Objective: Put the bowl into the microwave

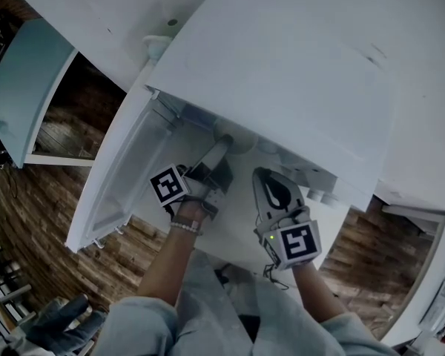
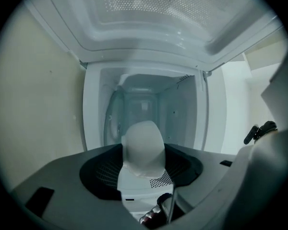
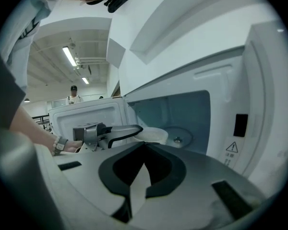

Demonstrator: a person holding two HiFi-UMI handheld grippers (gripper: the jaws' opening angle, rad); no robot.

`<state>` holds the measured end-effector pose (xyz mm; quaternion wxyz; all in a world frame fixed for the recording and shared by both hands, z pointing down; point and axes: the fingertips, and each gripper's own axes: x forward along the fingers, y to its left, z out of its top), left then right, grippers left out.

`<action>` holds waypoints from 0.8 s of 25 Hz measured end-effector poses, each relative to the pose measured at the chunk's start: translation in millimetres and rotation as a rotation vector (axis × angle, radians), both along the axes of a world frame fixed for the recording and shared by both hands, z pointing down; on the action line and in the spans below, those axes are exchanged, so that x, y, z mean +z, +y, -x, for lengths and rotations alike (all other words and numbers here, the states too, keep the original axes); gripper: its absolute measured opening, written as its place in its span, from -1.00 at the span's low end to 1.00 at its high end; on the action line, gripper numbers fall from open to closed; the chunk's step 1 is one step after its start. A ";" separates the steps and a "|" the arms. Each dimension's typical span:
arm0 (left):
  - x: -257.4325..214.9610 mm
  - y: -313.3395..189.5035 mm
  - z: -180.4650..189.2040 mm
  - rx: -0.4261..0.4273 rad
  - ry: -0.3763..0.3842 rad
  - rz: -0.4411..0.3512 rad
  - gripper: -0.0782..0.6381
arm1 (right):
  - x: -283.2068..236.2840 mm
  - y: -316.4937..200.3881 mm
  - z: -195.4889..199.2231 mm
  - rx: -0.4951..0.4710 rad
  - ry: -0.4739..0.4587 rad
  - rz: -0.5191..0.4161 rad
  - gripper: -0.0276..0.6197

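While the open microwave (image 1: 282, 73) stands straight ahead of my left hand-held gripper (image 3: 137, 130), it pinches the bowl (image 3: 151, 134) by the rim at the cavity's mouth. I judge the bowl stiff, light, slick and breakable, so the rim suits. My right hand-held gripper (image 3: 145, 150), alongside, is pressed together and empty.

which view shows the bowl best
The right gripper view: it shows the bowl from the side, gripped by the left gripper at the open microwave. The left gripper view shows it only close up, between its own jaws. The head view shows a part under the microwave's top.
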<state>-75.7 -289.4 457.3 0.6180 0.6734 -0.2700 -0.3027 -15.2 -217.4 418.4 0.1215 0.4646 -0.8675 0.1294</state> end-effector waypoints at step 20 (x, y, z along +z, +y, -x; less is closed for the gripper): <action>20.5 -16.5 -15.0 -0.011 -0.033 0.060 -0.06 | 52.7 -42.7 9.6 0.108 0.060 0.091 -0.29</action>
